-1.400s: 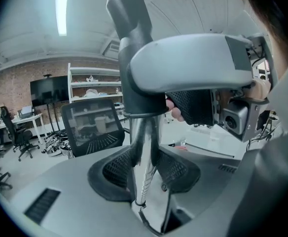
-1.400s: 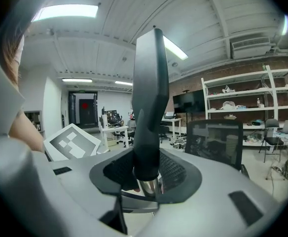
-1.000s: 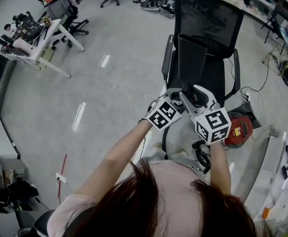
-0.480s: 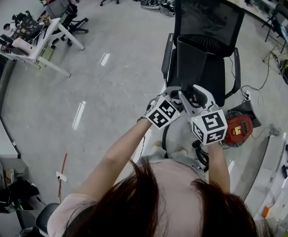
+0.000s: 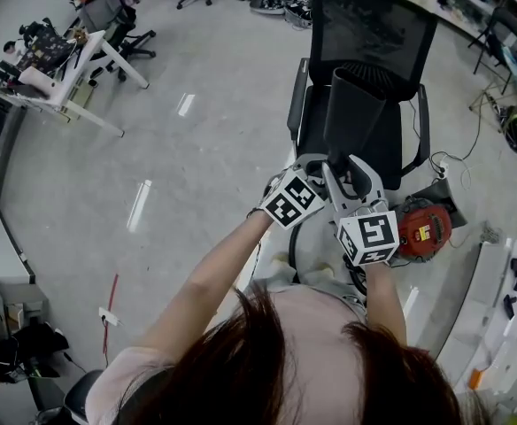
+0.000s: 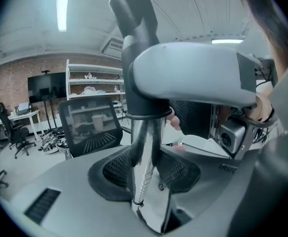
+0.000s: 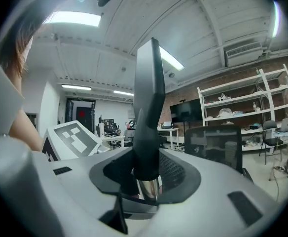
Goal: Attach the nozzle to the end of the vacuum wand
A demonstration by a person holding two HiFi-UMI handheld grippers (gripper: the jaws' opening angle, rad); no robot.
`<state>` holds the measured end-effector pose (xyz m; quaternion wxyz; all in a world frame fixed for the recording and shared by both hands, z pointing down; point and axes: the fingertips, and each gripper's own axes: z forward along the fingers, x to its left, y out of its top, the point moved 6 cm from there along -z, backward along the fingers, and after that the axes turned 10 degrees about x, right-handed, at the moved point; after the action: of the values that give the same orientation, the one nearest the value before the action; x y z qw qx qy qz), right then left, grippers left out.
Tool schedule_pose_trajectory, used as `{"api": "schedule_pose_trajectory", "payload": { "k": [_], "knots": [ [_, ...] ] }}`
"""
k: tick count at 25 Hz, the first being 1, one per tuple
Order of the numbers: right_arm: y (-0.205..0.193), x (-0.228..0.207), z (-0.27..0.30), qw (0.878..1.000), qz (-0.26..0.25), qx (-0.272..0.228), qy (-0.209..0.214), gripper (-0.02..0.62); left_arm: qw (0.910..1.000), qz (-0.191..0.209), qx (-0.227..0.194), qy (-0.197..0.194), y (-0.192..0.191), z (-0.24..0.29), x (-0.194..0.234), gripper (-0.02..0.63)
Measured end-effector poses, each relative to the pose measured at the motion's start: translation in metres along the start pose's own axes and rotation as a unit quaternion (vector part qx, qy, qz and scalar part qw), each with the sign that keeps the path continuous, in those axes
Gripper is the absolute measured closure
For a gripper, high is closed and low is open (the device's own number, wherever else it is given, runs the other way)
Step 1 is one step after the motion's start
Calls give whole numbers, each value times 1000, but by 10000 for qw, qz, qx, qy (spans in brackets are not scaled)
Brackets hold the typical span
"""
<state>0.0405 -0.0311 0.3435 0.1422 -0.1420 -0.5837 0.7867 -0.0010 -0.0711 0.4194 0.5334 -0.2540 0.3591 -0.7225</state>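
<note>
Both claws clamped at the joint, nozzle and wand held up over the chair.

My left gripper (image 6: 145, 181) pinches the chrome wand (image 6: 143, 147) just under the dark collar. My right gripper (image 7: 146, 177) pinches the neck of the black nozzle (image 7: 148, 112), which points up over the office chair (image 5: 374, 25). I judge both parts stiff and light, but the chrome is slick, so I'd grip the wand near its end and the nozzle by its round neck. I can't quite tell if it's fully seated. The only container is a red canister (image 5: 422, 230), its inside hidden.
</note>
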Motion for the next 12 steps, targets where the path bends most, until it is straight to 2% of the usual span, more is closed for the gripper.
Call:
{"api": "schedule_pose_trajectory", "payload": {
  "k": [4,12],
  "knots": [
    [-1,3,-1,9999,-8,96,47,426,10000,49,9,18,-3,-2,-1,454],
    [9,-1,2,9893,24,932,1120,426,9998,153,-132,0,-1,-8,-6,454]
  ]
}}
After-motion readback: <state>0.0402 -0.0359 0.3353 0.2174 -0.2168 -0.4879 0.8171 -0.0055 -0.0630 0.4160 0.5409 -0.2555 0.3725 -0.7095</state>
